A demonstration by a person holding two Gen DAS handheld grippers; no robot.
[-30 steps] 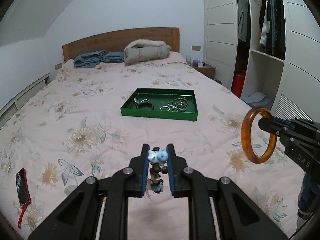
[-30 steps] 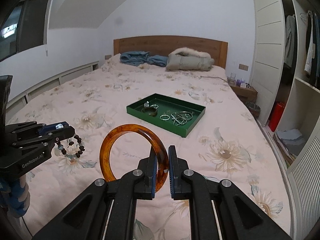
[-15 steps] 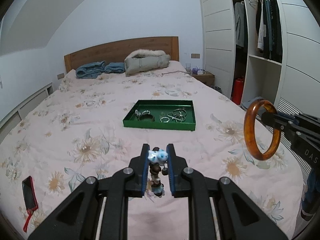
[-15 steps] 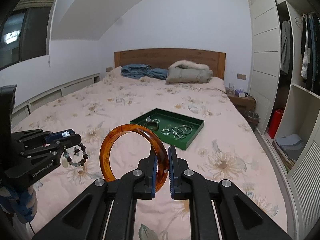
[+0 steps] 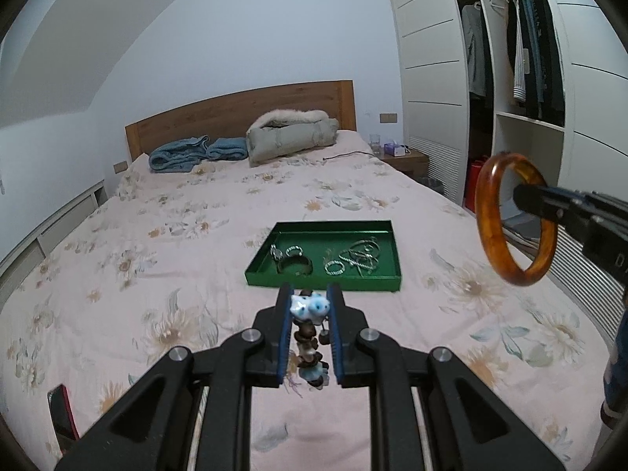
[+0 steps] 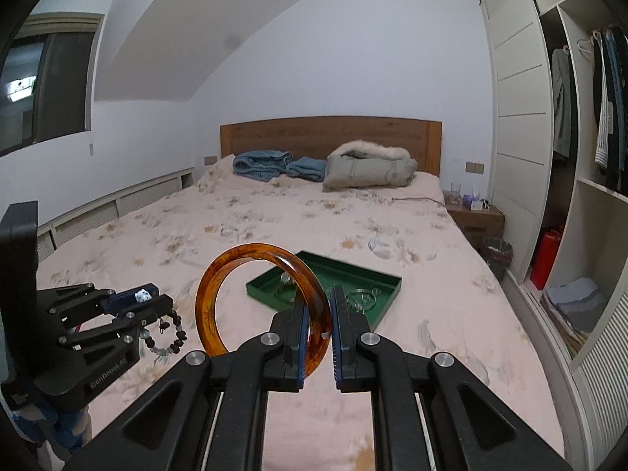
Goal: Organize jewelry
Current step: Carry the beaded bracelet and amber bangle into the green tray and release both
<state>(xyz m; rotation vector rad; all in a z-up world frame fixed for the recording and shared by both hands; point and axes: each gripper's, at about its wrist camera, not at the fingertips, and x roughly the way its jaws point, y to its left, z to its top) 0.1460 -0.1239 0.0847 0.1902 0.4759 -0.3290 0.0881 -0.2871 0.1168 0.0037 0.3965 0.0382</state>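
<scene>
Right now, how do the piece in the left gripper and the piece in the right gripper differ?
The bangle is one rigid amber ring; the bead bracelet is a loose string of dark beads with a white-and-blue charm. The bangle stands upright from the right gripper; the bead bracelet dangles below the left gripper. Both are pinched and held in the air, short of the tray.

Floral bedspread (image 5: 165, 243) before a wooden headboard (image 6: 329, 133); blue blanket (image 6: 261, 165) beside a fur-trimmed grey coat (image 6: 369, 167). Nightstand (image 6: 475, 216) at right. Open wardrobe (image 5: 522, 62) with hanging clothes. Dark red-edged object (image 5: 62, 418), possibly a phone.
</scene>
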